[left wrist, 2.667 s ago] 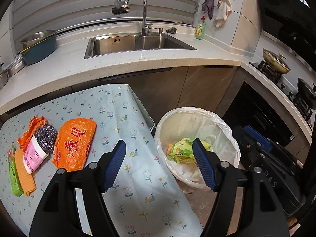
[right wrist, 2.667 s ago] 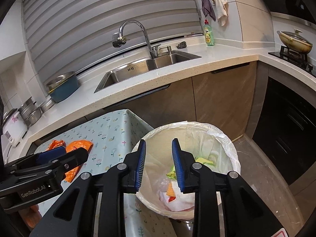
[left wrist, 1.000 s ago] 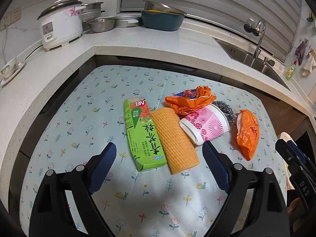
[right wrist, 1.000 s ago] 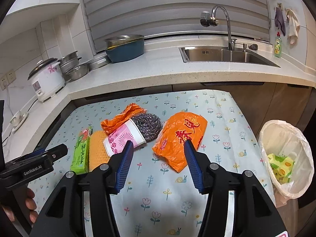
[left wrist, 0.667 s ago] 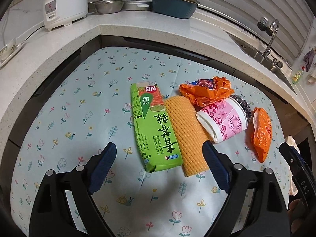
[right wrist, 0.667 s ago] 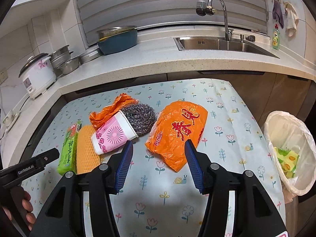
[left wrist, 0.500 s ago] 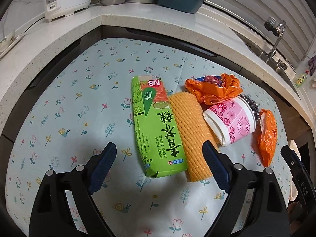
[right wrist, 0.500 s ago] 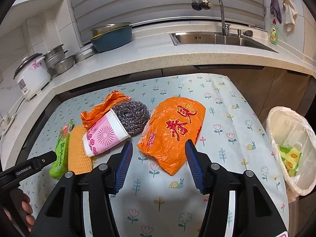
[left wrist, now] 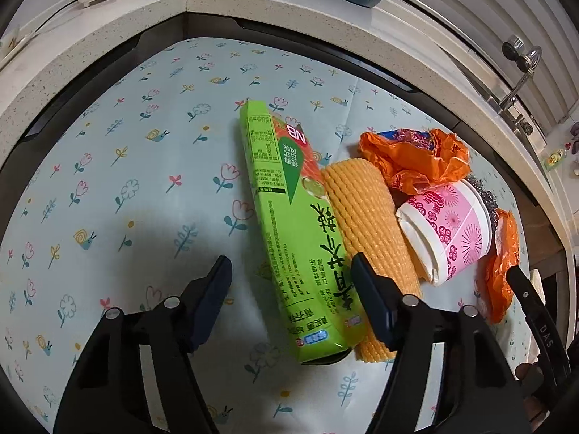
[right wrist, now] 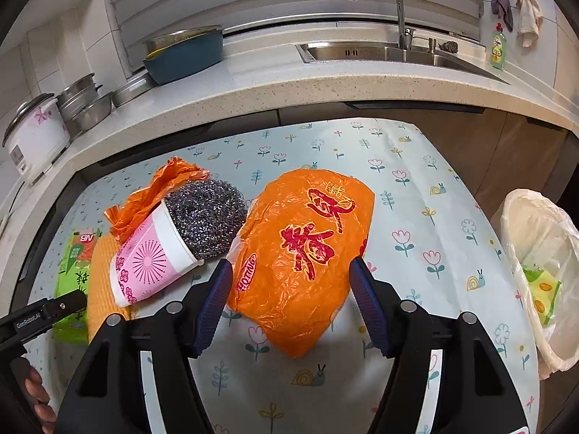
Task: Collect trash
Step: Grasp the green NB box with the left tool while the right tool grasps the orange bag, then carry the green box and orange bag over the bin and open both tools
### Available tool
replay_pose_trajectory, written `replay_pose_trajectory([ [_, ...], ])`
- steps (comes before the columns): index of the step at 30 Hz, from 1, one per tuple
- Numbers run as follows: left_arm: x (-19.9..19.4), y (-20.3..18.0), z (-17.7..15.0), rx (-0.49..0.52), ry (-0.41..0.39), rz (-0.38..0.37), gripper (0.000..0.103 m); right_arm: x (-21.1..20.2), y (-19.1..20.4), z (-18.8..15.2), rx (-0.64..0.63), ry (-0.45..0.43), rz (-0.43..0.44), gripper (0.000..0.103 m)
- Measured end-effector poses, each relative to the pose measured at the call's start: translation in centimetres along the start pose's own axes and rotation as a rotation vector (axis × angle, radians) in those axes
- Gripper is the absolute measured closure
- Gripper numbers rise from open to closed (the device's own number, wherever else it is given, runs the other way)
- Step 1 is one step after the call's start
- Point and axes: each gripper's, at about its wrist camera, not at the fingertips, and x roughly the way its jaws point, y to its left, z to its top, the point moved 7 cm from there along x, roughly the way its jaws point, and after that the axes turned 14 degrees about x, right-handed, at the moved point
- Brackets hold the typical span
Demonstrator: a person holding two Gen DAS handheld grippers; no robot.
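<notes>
Left tongs [left wrist: 291,266] narrowed but open astride green carton [left wrist: 296,231], right tongs [right wrist: 291,266] widened, open around orange bag [right wrist: 307,253] on bench [right wrist: 416,195]: lowered from bin [right wrist: 535,253], ready for 2 pickups.

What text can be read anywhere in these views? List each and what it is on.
"NB": flat green carton; its Chinese print and small panels are too small to read.
"HOTING": crumpled orange plastic bag, beside large red Chinese characters.
"GenRobot.AI": body of the left claw.
"DAS": body of the right claw.
Green dish-soap bottle label: too small.
</notes>
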Motion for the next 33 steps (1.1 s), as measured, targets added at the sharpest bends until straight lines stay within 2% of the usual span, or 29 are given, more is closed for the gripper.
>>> replay_pose_trajectory([
  [3,0.1,-0.6,0.1,0.02,-0.003,-0.003,0.043,0.9,-0.2,-0.1,0.008,0.024,-0.011,0.038],
  [5,0.1,-1.0,0.1,0.036,-0.003,-0.009,0.049,1.4,-0.3,-0.4,0.019,0.041,-0.007,0.041],
  [6,0.0,-1.0,0.1,0.04,-0.005,-0.012,0.05,1.6,-0.4,-0.6,0.025,0.05,-0.004,0.052],
  [11,-0.9,-0.9,0.0,0.045,-0.02,-0.007,0.053,1.4,-0.5,-1.3,0.043,0.075,0.028,0.082],
  [12,-1.2,-1.0,0.0,0.048,-0.026,0.0,0.053,1.1,-0.4,-1.3,0.041,0.074,0.034,0.086],
  [16,-2.9,-1.5,0.3,0.066,-0.059,0.016,0.056,-0.5,-0.3,-0.9,0.028,0.036,0.047,0.088],
  [17,-3.4,-1.8,0.4,0.067,-0.067,0.017,0.059,-1.0,-0.4,-0.7,0.029,0.025,0.055,0.089],
  [18,-4.0,-2.0,0.6,0.069,-0.077,0.021,0.076,-1.6,-0.4,-0.5,0.029,0.015,0.061,0.089],
  [19,-4.3,-2.2,0.7,0.072,-0.073,0.016,0.089,-2.1,-0.5,-0.4,0.03,0.007,0.067,0.089],
  [21,-5.1,-2.8,1.0,0.062,-0.076,-0.018,0.09,-3.3,-0.6,0.1,0.035,-0.012,0.08,0.089],
  [33,-9.9,-9.9,0.5,0.173,-0.147,-0.057,0.091,-10.2,-3.1,1.9,0.056,-0.097,0.133,0.089],
])
